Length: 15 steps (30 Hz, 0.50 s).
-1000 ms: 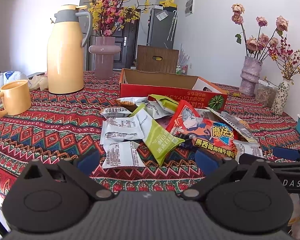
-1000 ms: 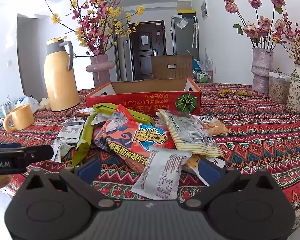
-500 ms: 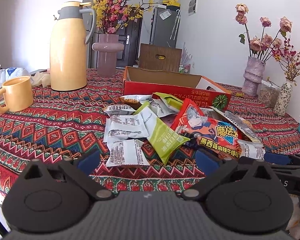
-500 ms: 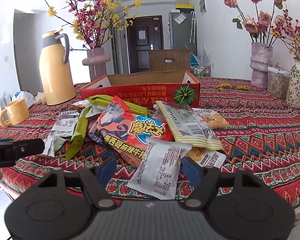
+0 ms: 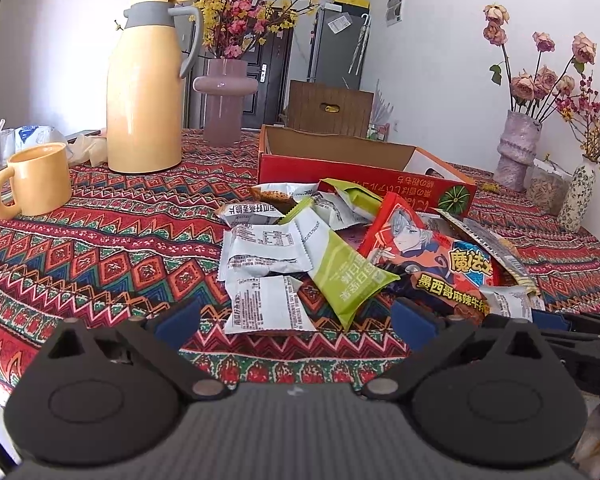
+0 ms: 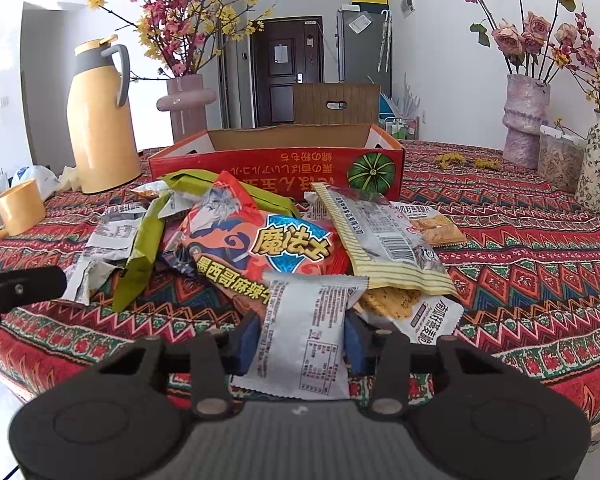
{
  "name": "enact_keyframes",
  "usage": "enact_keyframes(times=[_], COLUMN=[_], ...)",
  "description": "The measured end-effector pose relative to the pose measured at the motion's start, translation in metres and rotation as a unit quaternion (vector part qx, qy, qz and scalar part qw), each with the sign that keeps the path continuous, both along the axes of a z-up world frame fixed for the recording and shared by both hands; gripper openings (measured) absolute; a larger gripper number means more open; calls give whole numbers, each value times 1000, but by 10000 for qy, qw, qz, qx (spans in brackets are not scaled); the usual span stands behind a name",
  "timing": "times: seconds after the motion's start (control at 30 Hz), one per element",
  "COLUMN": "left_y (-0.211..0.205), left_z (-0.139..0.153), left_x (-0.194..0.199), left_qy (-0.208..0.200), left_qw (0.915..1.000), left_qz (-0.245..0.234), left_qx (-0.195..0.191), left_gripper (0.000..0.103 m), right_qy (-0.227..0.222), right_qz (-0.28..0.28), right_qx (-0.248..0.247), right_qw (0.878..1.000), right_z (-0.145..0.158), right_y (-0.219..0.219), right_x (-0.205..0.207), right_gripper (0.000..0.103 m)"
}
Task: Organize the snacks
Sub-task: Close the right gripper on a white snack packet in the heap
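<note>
Patterned red tablecloth [image 6: 520, 248]; right hand-held gripper [image 6: 300, 338] just closed, pinching white packet [image 6: 306, 332]; left hand-held gripper [image 5: 296, 320] wide.

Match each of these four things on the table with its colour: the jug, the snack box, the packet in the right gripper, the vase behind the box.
Things:
1. jug
2. snack box
3. packet in the right gripper
4. vase behind the box

Colours:
A. white
B. mauve
C. yellow
D. red

Pairs: 1-C, 2-D, 3-A, 4-B
</note>
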<state>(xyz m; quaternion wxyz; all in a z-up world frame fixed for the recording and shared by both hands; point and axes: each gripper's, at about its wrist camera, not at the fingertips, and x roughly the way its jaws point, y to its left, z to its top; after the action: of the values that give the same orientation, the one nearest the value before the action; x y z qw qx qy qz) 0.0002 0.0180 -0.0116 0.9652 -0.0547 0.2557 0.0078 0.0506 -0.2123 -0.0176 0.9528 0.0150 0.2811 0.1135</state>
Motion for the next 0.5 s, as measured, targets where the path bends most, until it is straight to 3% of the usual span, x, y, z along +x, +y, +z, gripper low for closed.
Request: enact_keyframes(times=[0.4,0.5], left_y=[20,20], left_z=[-9,-12], left_x=[58,71], left_qy=[825,997], left_qw=[9959,9941], left_qz=[366,414], left_qx=[84,104], left_gripper=[103,99], right_qy=[-363,-432], right_qz=[146,157], right_qx=[141,184], right_qw=[9991,9988], right_z=[13,13], right_y=[-2,-4], right_x=[-7,-4], right_gripper=[40,40])
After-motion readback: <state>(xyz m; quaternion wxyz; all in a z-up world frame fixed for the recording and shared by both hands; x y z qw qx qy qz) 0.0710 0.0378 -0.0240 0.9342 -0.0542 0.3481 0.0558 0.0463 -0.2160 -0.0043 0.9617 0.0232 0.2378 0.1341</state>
